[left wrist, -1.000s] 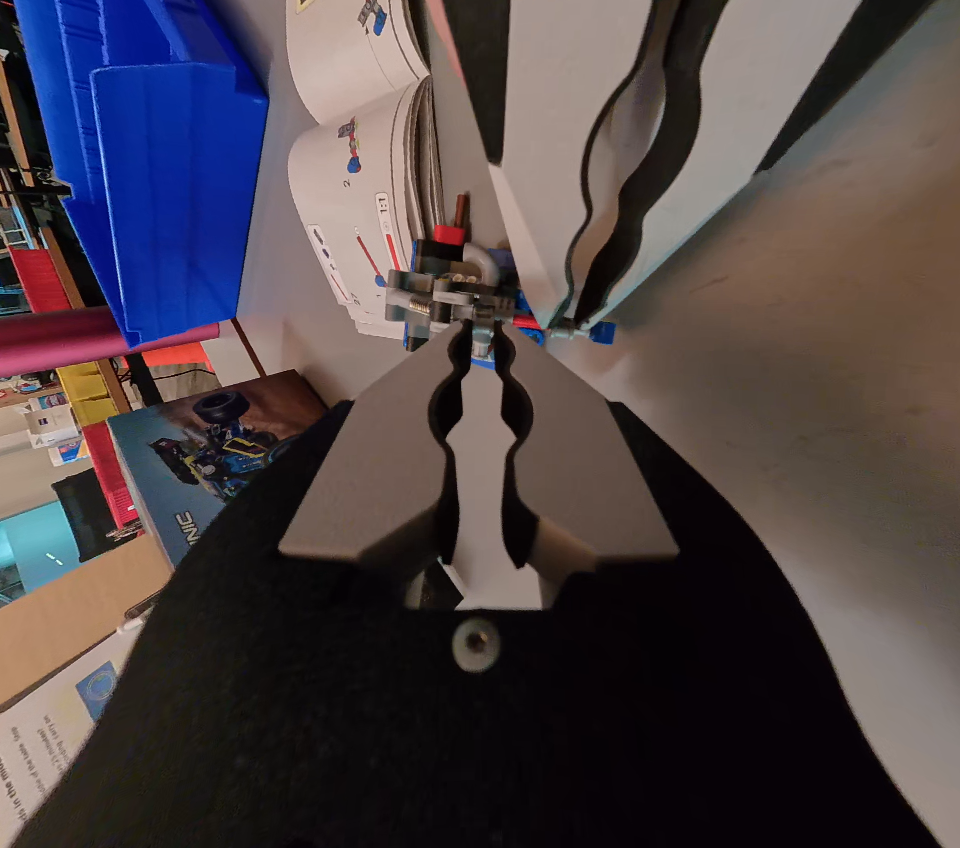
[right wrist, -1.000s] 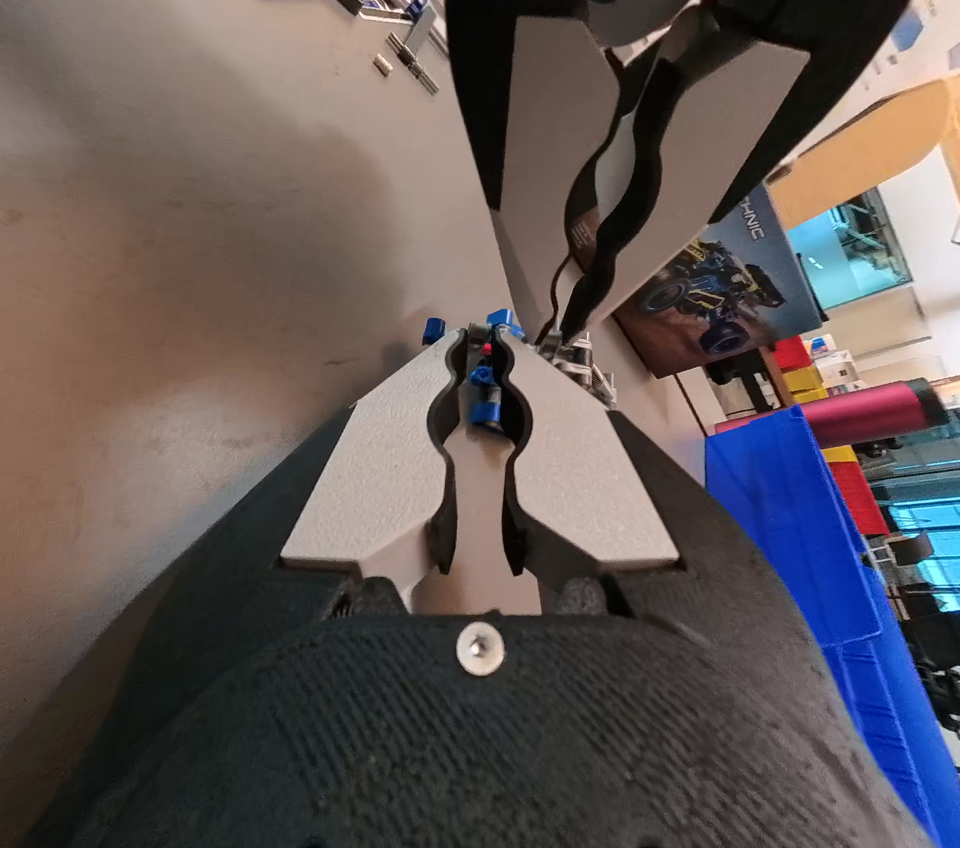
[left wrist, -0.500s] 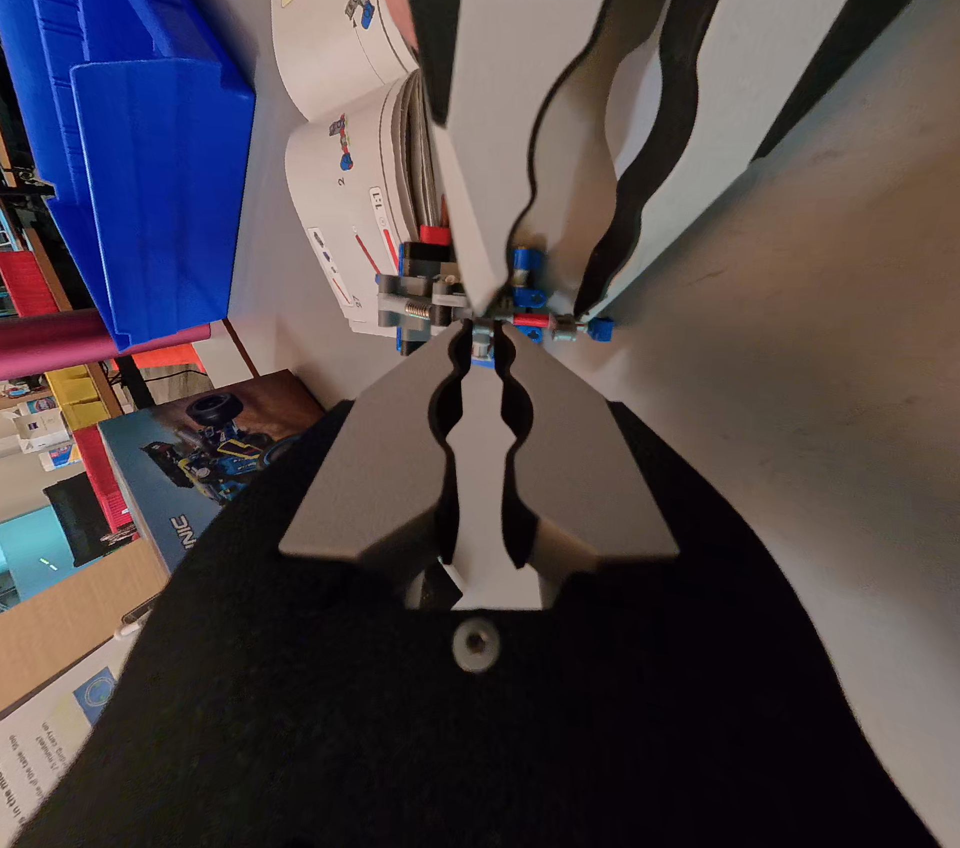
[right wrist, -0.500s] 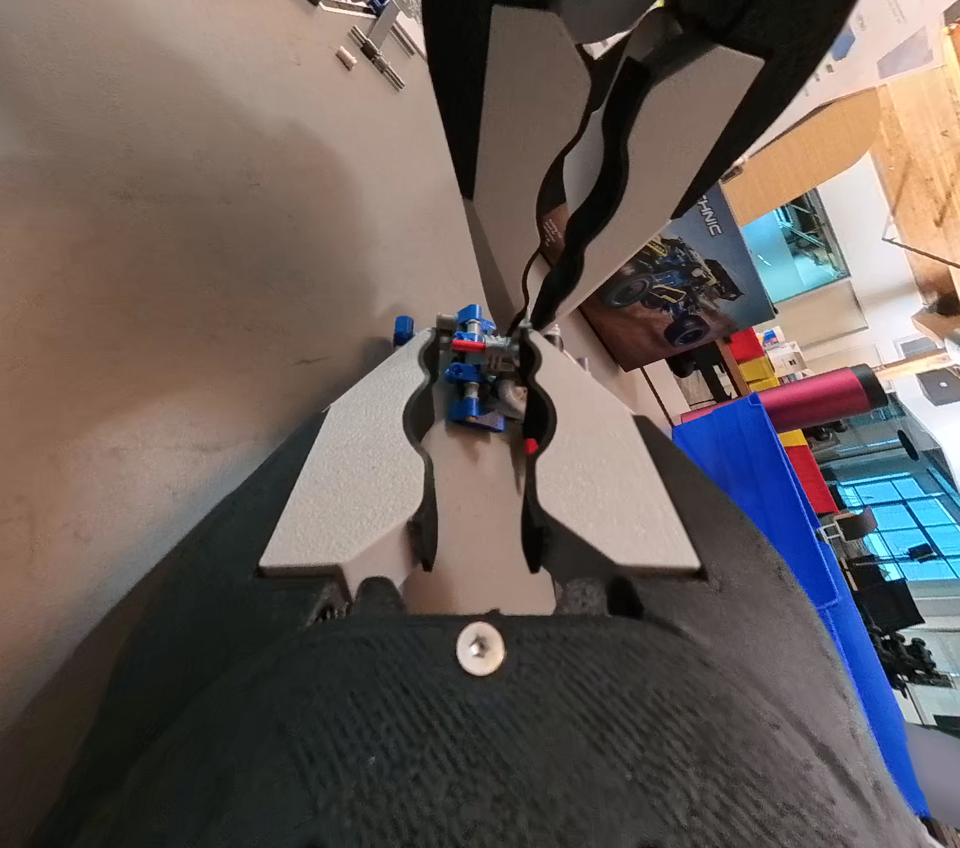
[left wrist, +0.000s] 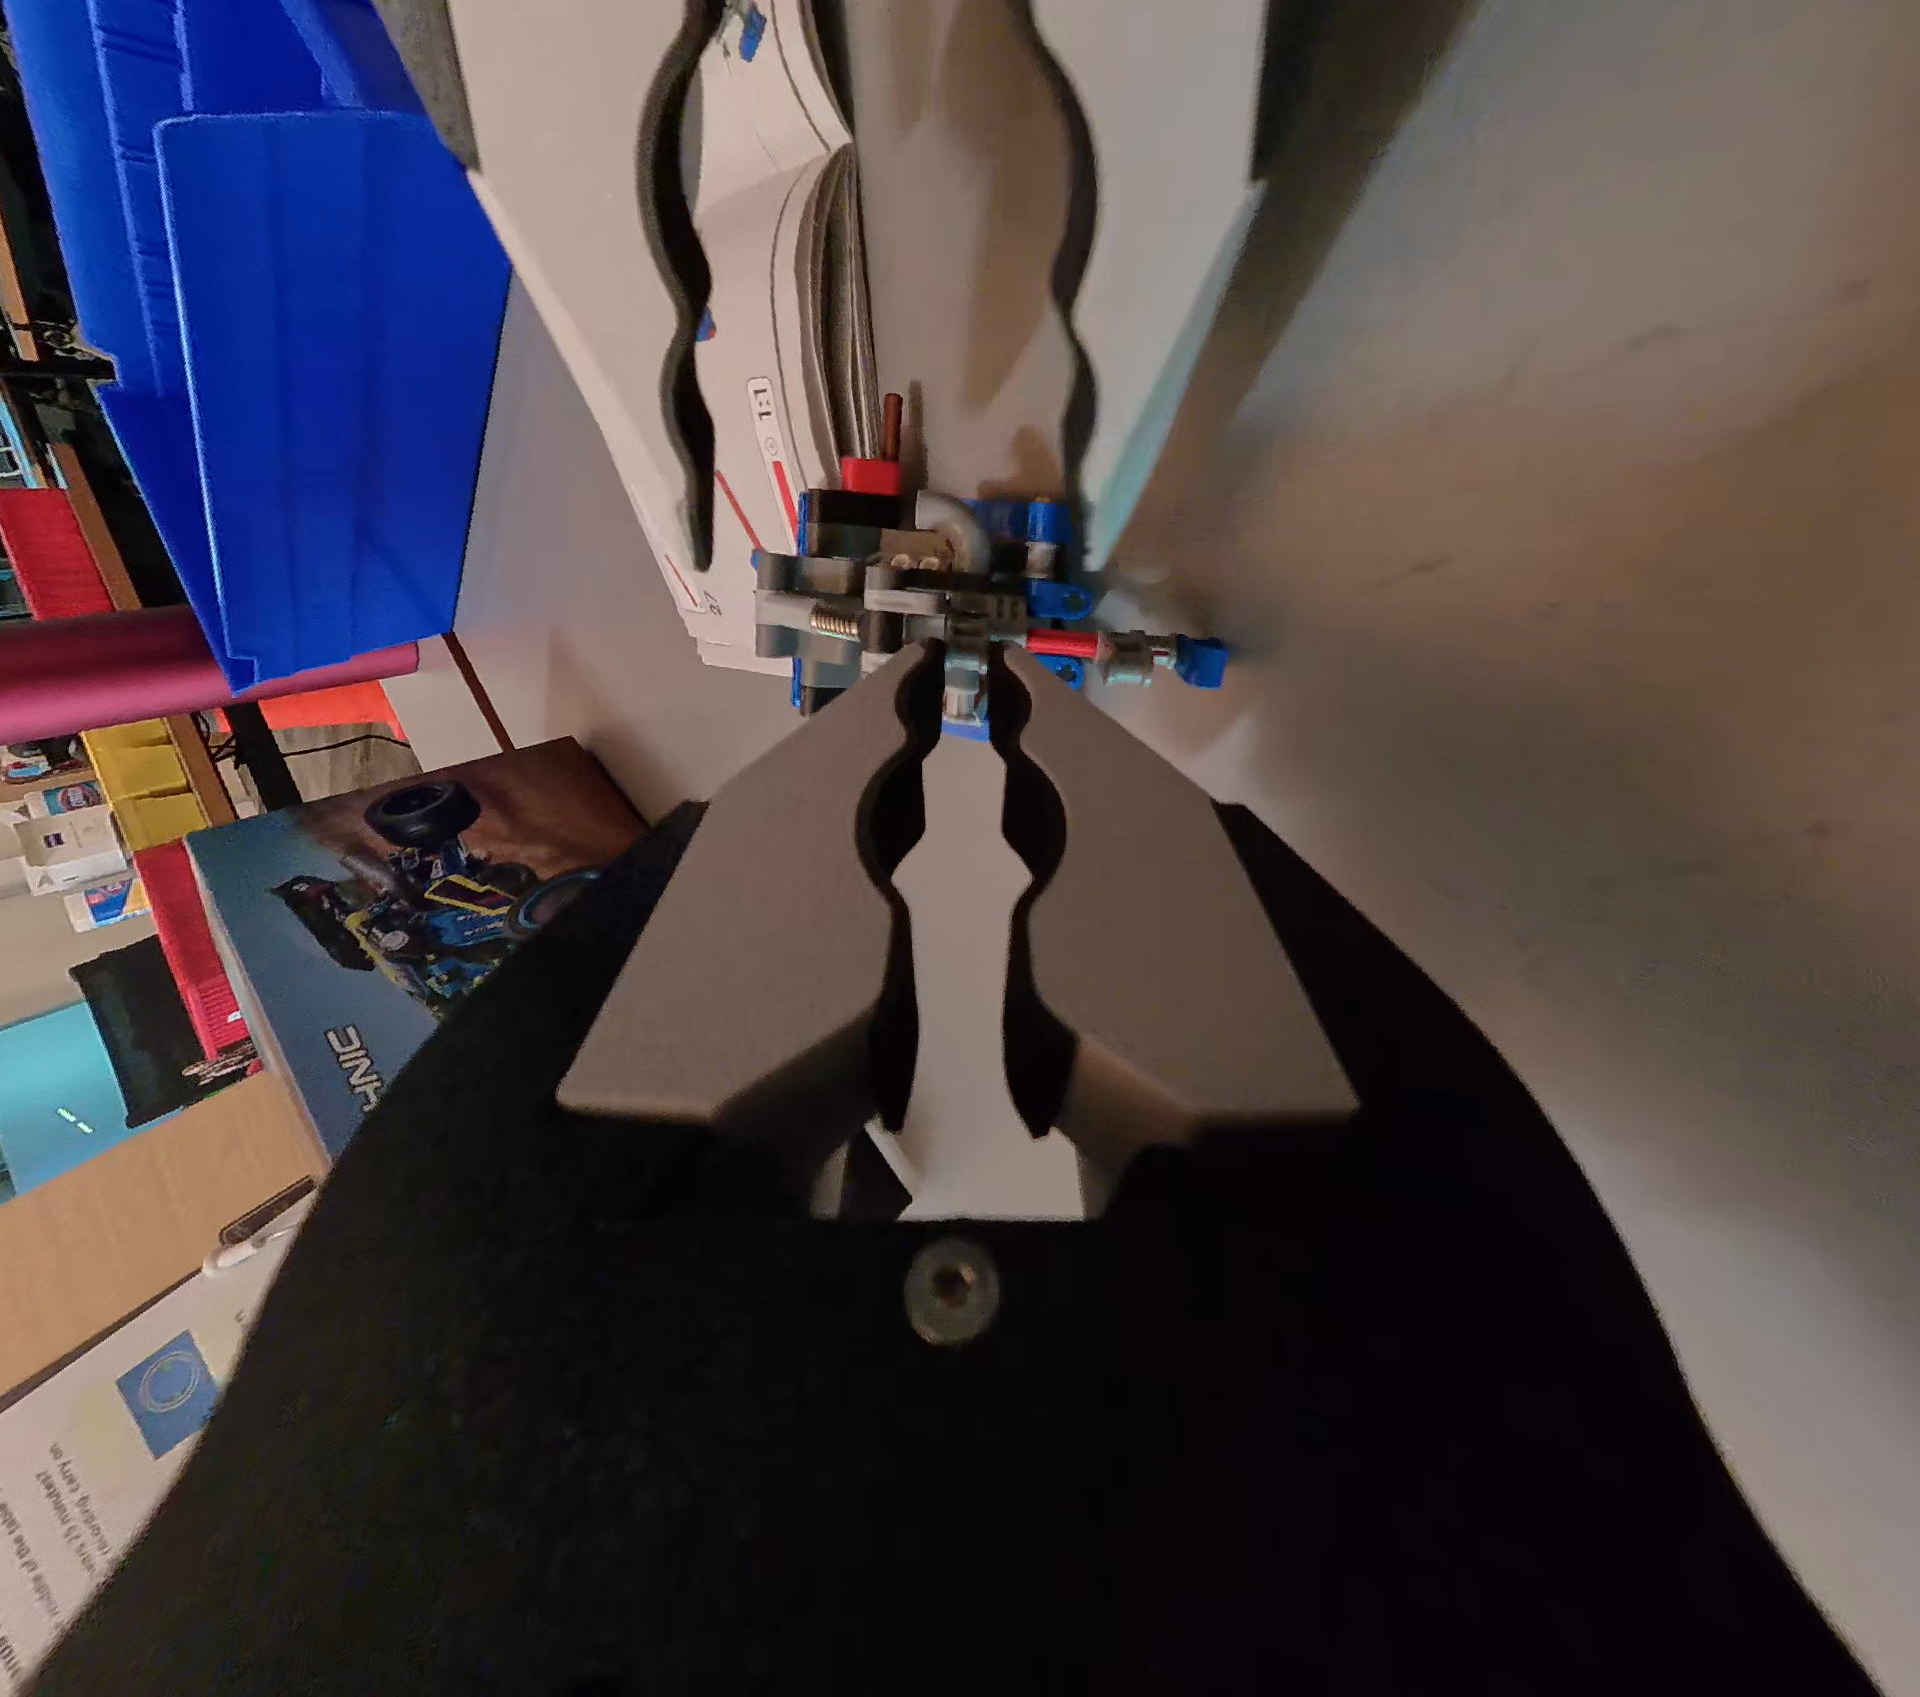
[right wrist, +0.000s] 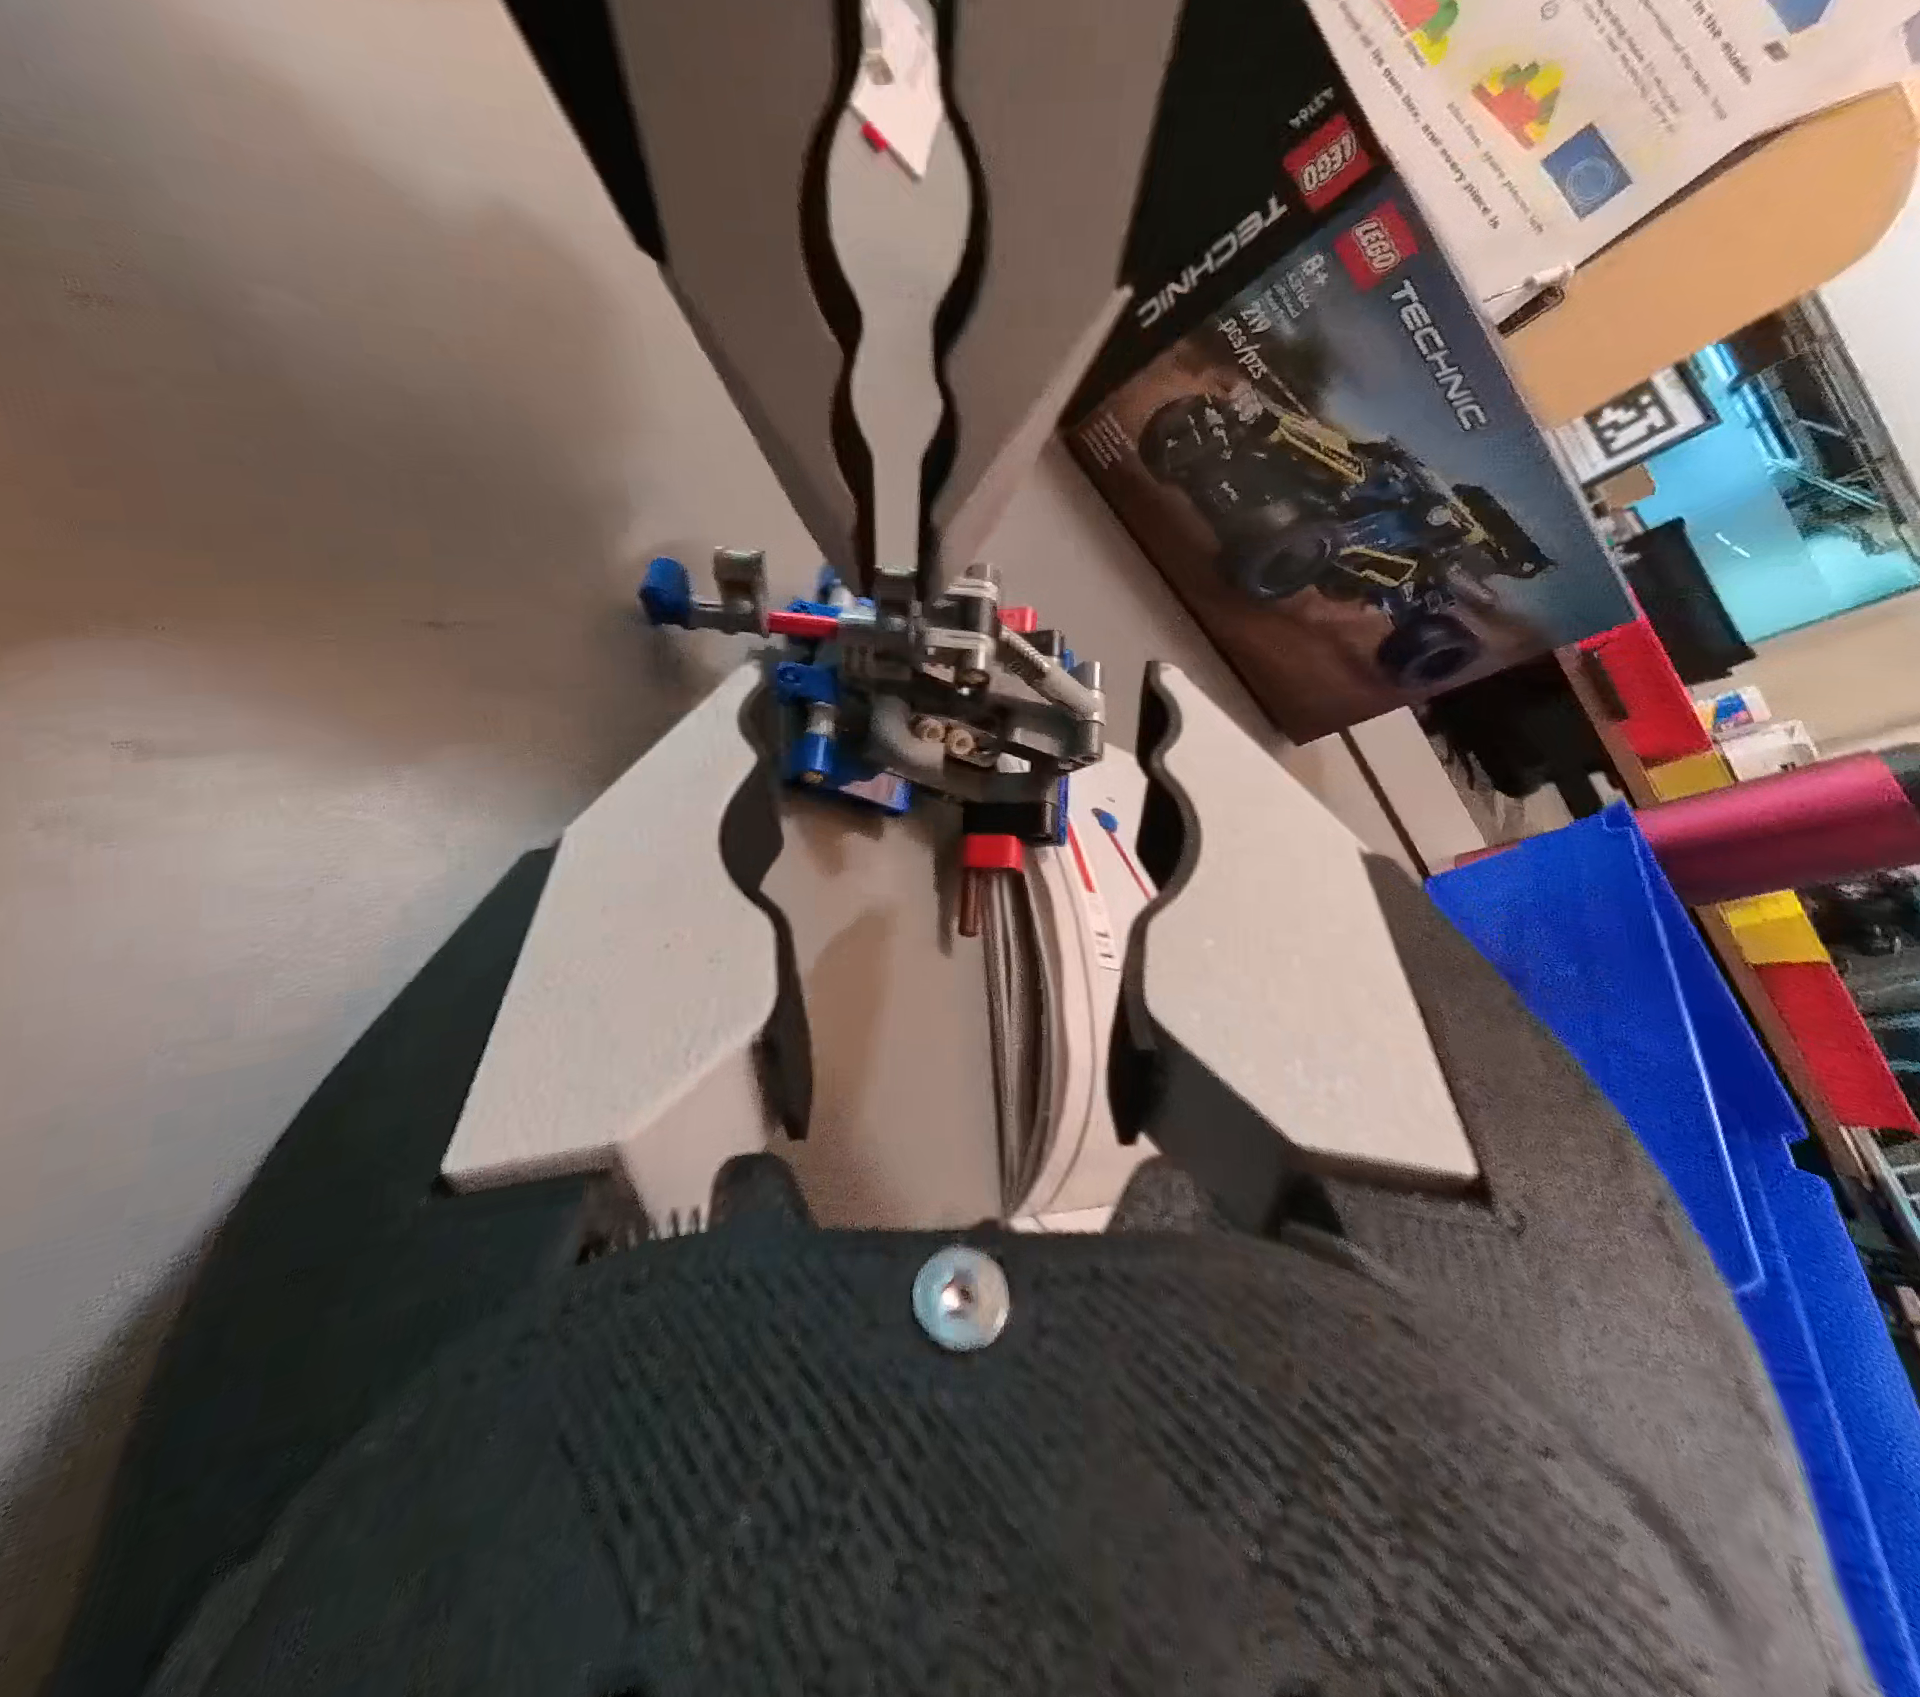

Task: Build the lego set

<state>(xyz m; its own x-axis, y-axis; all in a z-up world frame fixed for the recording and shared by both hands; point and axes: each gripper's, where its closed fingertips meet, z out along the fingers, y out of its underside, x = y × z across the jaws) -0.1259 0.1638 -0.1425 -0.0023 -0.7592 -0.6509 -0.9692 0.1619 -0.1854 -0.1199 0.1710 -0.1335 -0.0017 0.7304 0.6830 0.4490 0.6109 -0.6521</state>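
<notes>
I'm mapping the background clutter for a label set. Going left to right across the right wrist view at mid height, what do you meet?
Bare table → small brick assembly, pinched by the left gripper → boxed toy-car set → blue bin.

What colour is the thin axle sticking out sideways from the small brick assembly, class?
Red: the thin axle on the brick assembly shows best in the left wrist view.

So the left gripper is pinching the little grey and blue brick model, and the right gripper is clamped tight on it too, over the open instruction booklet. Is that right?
Not quite. The right gripper is wide open, its fingers standing apart on either side of the brick model; the right wrist view shows it. The left gripper does pinch the model, over the open instruction booklet.
</notes>
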